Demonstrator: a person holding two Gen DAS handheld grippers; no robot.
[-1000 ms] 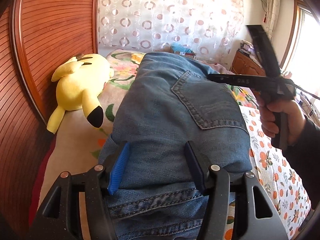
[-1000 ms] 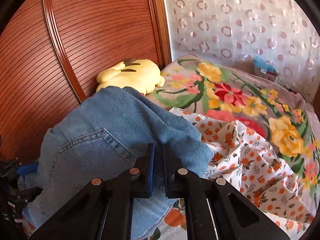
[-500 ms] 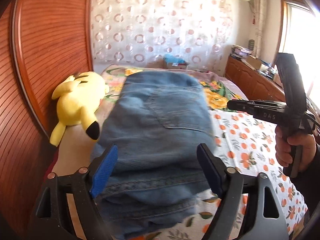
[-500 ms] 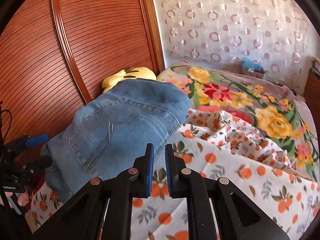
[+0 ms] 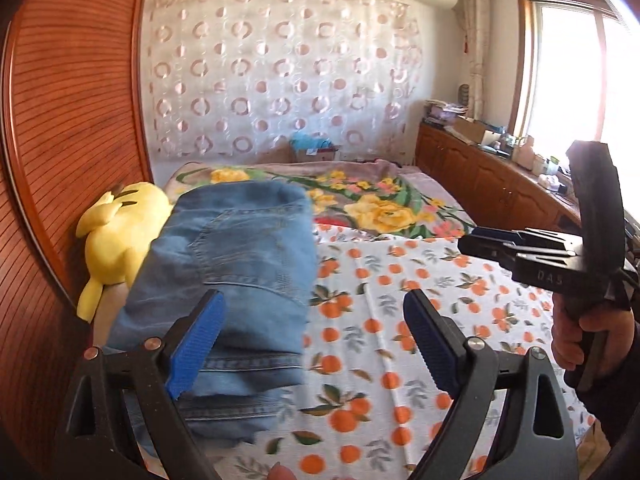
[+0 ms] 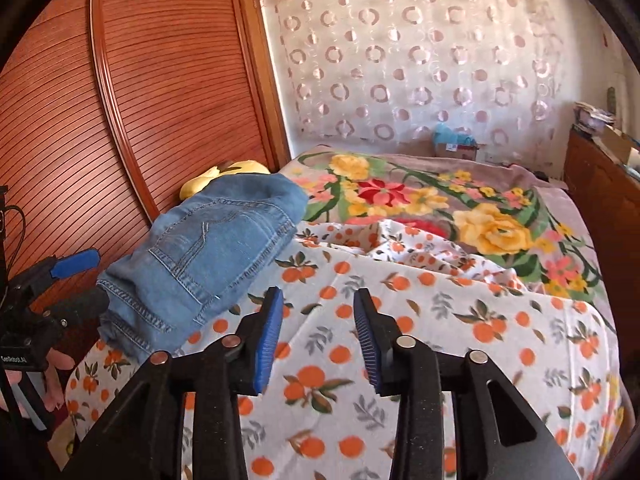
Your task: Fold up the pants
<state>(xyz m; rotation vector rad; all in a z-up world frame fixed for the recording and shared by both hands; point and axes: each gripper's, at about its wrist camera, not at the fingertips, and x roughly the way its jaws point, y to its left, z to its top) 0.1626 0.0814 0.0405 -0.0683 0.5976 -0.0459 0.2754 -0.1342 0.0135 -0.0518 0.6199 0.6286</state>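
The bed [image 6: 520,360], under a sheet [image 5: 440,300] printed with oranges, carries the folded pants [image 6: 208,256] near the wooden headboard [image 6: 160,80], close to a yellow plush toy [image 5: 116,240]. The left gripper [image 5: 312,344] has its fingers wide apart; those of the right gripper [image 6: 318,340] have just been opening, and nothing is between either pair. The fold looks finished, so the good way, I think, is to draw both grippers away without catching the denim.
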